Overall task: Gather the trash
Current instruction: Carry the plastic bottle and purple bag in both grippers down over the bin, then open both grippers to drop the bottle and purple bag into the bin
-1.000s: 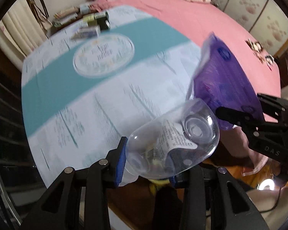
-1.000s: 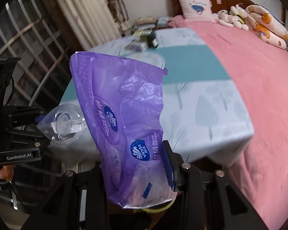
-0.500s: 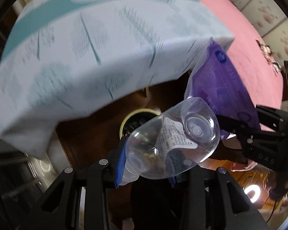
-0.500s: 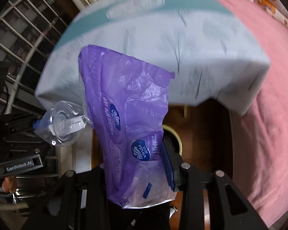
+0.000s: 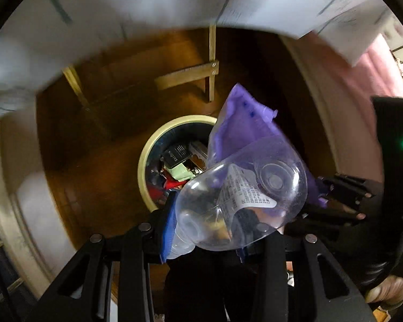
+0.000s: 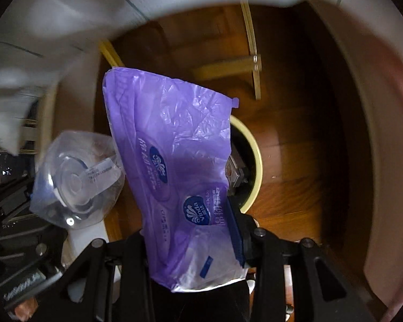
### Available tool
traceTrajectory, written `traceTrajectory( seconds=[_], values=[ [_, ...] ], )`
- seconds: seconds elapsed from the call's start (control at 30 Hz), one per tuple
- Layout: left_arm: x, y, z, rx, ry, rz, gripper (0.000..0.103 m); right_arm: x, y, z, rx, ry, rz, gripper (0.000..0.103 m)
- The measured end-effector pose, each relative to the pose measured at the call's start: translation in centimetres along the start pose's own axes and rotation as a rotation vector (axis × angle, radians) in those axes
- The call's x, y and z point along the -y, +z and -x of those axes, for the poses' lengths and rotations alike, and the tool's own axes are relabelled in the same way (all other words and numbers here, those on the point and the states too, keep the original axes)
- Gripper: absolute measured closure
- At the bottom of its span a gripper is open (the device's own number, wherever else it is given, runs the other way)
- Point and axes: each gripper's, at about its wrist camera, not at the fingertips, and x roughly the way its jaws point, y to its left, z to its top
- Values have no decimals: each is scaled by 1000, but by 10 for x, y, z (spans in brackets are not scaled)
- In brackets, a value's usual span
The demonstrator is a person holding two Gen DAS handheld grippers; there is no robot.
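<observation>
Left wrist view: the left gripper (image 5: 204, 238) has its fingers clamped on a crushed clear plastic bottle (image 5: 241, 196), base toward the camera. A second ago the bedspread filled this view; now the camera looks steeply down at the wooden floor (image 5: 99, 177) and a cream-rimmed trash bin (image 5: 143, 166) already holding wrappers and a dark box. The bottle hangs just beside the bin's opening, overlapping its near rim. The purple wrapper (image 5: 244, 123) shows behind it.

Right wrist view: the right gripper (image 6: 193, 244) has its fingers closed on the lower part of the purple tissue wrapper (image 6: 174, 161), which stands up and hides most of the bin (image 6: 258, 161). Here too the bed has given way to floor. The bottle (image 6: 78, 179) sits at left, near the wrapper.

Both pieces look nearly positioned over the bin; release seems the next step, once each is centred above the opening.
</observation>
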Motion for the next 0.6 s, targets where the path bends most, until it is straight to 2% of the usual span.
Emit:
traceTrajectory(
  seconds=[0.17, 0.33, 0.4, 0.43, 0.47, 0.5, 0.57, 0.6],
  values=[
    [-11, 5, -60, -38, 1, 25, 68, 15, 1, -61, -40, -3, -49, 67],
    [-17, -1, -98, -84, 10, 14, 65, 23, 3, -89, -77, 0, -63, 64],
    [-23, -3, -106, -98, 18, 27, 54, 26, 4, -96, -73, -25, -52, 59],
    [-26, -3, -109, -100, 27, 37, 50, 28, 5, -98, -72, -37, -48, 54],
    [-34, -2, -112, -102, 32, 44, 42, 30, 6, -100, -70, -39, -49, 49],
    [-40, 1, -115, -103, 36, 55, 32, 33, 7, -101, -68, -29, -54, 48],
    [-45, 2, -114, -94, 44, 78, 24, 34, 7, -98, -66, -19, -55, 48],
    [-46, 5, -115, -91, 45, 84, 23, 35, 8, -96, -60, -14, -50, 48]
  ],
)
